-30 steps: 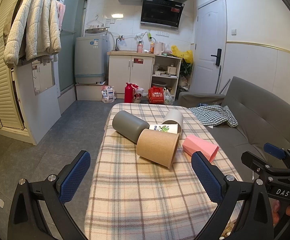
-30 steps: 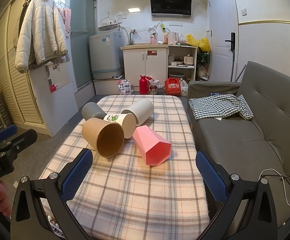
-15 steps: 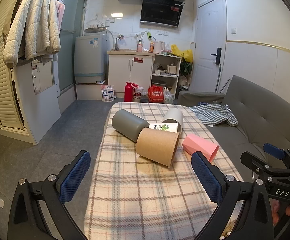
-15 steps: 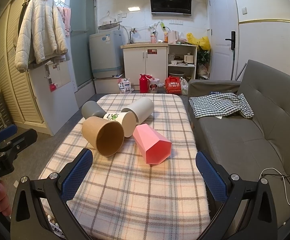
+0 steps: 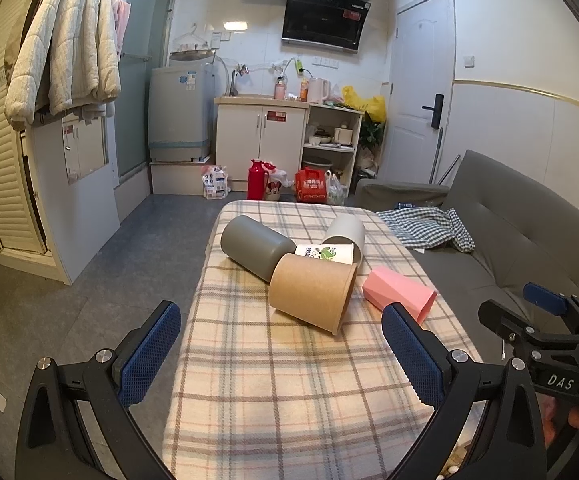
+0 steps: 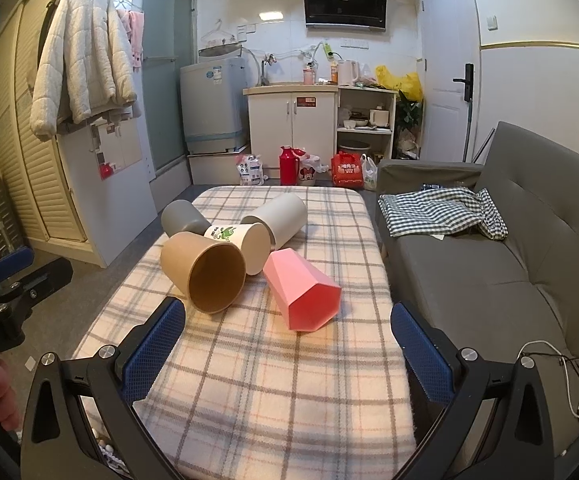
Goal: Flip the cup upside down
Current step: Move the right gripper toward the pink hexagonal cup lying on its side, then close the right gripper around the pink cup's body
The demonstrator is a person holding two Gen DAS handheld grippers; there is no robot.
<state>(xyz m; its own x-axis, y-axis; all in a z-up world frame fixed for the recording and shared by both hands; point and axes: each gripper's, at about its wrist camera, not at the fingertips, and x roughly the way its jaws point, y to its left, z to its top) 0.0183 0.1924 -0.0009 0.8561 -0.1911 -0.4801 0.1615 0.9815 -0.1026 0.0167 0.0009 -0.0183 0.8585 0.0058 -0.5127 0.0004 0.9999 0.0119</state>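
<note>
Five cups on their sides on plaid tablecloth [image 6: 273, 380], brown paper cup [image 6: 205, 276] touching pink faceted cup [image 6: 303, 292], left gripper [image 5: 281, 356] and right gripper [image 6: 287, 356] both spread wide, holding nothing

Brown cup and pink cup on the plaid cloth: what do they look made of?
Brown cup: likely kraft paper, matte, with a rolled rim and a plain fibrous-looking inside. Pink cup: probably moulded plastic, smooth, faceted sides with a soft sheen.

Counted ahead of my fingers: five cups, all lying on their sides — one brown paper cup [image 6: 203, 276], one pink cup [image 6: 303, 292], one printed white cup [image 6: 245, 246], two grey cups [image 6: 283, 216].
</note>
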